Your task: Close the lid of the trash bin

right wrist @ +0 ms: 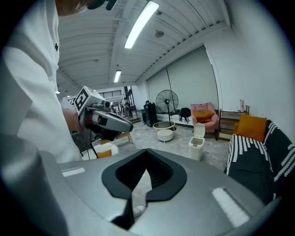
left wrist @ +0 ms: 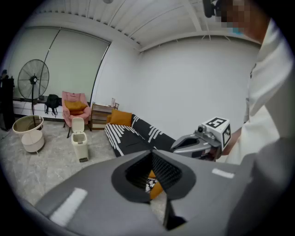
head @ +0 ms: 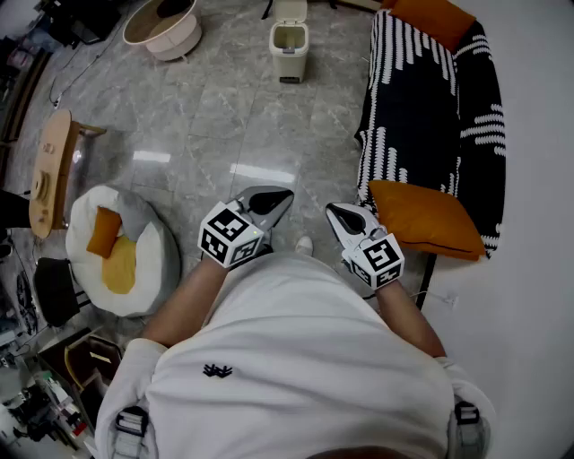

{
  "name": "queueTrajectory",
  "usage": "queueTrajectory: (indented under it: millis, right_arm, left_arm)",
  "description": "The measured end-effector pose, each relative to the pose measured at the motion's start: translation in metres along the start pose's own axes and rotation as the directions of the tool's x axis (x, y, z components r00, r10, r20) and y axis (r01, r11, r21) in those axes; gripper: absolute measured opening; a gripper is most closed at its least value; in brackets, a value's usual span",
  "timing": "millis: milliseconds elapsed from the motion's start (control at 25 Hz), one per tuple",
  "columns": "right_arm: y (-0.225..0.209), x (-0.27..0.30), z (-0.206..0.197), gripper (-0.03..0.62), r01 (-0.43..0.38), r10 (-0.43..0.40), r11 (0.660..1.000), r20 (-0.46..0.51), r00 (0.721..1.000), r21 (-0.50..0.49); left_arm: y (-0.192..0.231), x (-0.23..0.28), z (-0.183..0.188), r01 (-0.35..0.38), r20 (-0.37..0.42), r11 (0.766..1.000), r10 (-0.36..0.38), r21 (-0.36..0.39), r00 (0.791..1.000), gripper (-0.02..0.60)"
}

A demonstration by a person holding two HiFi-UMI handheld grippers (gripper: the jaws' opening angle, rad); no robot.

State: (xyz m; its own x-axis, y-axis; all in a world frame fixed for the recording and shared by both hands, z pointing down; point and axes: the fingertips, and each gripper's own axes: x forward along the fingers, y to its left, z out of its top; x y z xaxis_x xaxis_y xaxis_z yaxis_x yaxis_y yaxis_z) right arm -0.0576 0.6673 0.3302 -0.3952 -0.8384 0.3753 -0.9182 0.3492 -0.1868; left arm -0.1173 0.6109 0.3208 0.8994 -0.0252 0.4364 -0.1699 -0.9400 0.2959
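Note:
A small cream trash bin stands on the marble floor far ahead of me, with its lid tipped up and open. The left gripper view shows the bin at the left, lid raised. It is small in the right gripper view too, the bin under its upright lid. My left gripper and right gripper are held close to my chest, both shut and empty, several steps short of the bin. Each gripper's own view, left gripper and right gripper, shows its jaws meeting at the tips.
A black-and-white striped sofa with orange cushions runs along the right. A round basin sits left of the bin. A white beanbag and a wooden stool lie at my left. A standing fan and a pink armchair are behind.

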Motion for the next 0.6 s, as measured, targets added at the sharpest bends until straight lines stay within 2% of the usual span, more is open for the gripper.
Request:
queueTrajectory:
  millis: [360,600]
  right_arm:
    - [-0.017,0.003,-0.011,0.0,-0.036,0.036,0.999,-0.005,0.999,0.006]
    - [-0.035,0.037,-0.001,0.002,-0.048,0.048,0.999,-0.017,0.999,-0.018]
  left_arm:
    - [0.015,-0.005,-0.001,-0.102,0.027,0.994,0.102,-0.031,0.994,0.057]
    - [0.053,0.001,0.004,-0.108,0.04,0.992,0.111,-0.061,0.993,0.057]
